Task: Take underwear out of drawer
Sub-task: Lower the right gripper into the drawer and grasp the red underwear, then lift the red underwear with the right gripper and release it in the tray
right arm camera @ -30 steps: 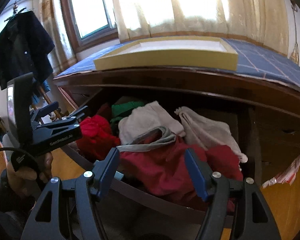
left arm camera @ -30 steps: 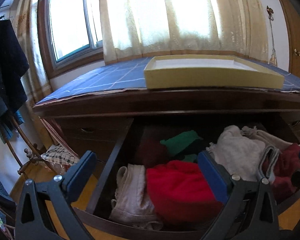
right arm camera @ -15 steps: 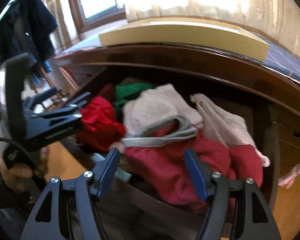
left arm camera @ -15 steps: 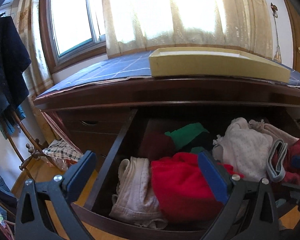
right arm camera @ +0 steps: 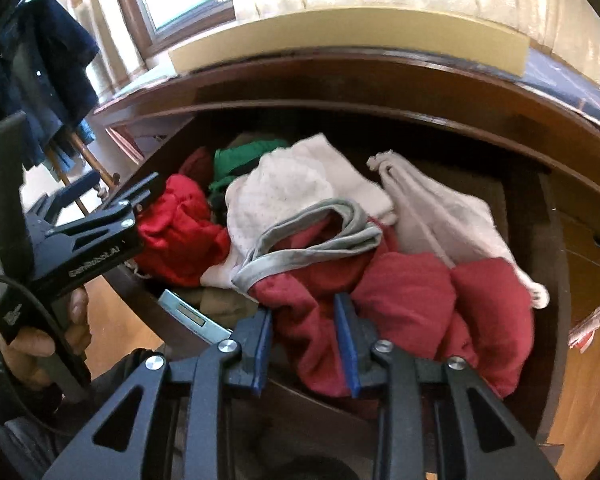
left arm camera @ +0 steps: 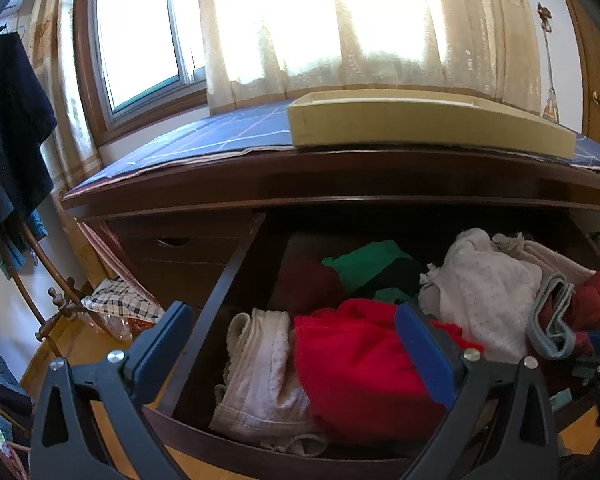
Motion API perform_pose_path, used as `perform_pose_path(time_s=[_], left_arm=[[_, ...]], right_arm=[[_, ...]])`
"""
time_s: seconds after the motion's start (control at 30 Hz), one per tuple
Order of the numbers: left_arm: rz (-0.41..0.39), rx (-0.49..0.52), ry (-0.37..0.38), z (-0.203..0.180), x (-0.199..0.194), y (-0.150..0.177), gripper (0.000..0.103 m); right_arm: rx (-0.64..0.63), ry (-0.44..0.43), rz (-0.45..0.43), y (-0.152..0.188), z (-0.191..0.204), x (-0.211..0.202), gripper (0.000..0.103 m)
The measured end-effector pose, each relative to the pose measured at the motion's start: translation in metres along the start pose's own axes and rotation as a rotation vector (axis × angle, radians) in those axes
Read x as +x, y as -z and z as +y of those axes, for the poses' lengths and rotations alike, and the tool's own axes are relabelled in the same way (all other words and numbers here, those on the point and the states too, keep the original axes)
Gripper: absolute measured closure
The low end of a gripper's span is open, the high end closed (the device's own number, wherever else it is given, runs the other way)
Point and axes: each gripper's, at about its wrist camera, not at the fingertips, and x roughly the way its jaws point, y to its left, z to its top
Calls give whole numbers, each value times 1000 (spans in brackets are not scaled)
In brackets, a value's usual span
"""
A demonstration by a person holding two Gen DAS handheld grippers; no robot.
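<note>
- My left gripper (left arm camera: pixel 296 344) hung above the front left part of the open drawer (left arm camera: pixel 220 292), its jaws spread wide apart and holding nothing.
- Between those jaws lay a bright red garment (left arm camera: pixel 356 364), with a pale pink pair of underwear (left arm camera: pixel 260 376) just beside it on its left, against the drawer's left wall.
- Farther back in the drawer lay a green garment (left arm camera: pixel 364 264) and a dark maroon one (left arm camera: pixel 308 284).
- On the right side sat a white dotted garment (left arm camera: pixel 480 292).
- My right gripper (right arm camera: pixel 306 336) was low at the drawer's front edge, jaws narrowed around a fold of dark red underwear with a grey waistband (right arm camera: pixel 400 300). The blue pads (right arm camera: pixel 346 340) were close on either side of the cloth, but I could not tell whether they were pressing it.
- The grey waistband curled up and lay against the white dotted garment behind it.
- A whitish drawstring bag (right arm camera: pixel 440 208) rested on the right of the pile, touching the dark red cloth.
- From the right wrist view, my left hand (right arm camera: pixel 44 332) gripped the left gripper's handle at the left edge, near the bright red garment.
- On top of the wooden desk (left arm camera: pixel 340 176), a shallow yellow tray (left arm camera: pixel 420 124) sat on a blue checked cloth (left arm camera: pixel 220 132).
- Behind it, cream curtains (left arm camera: pixel 340 20) covered a bright window.
- A dark jacket (left arm camera: pixel 8 128) hung on a rack at the far left.
</note>
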Motion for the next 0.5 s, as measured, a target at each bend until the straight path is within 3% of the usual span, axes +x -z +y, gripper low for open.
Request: perform_pose_path(time_s=[0.1,0.13,0.17,0.3,0.5], left_arm=[[-13,17,-6,-2,-3,0,0],[-16,19,-4,-2,-3,0,0],[-16,19,-2,-3,-3,0,0],[-12,23,4,-4,-3,1,0],[-29,21,18,-6,-7,-1,0]], right_arm=[[19,-4,-6,-1,-4,2,74],[23,2,-9,-1,-5,2,90],[22,5,-14,-1,-7,0,93],[75,-44,-59,1,-16,-12,97],[123,-81,-222,-12,-25,-64,97]])
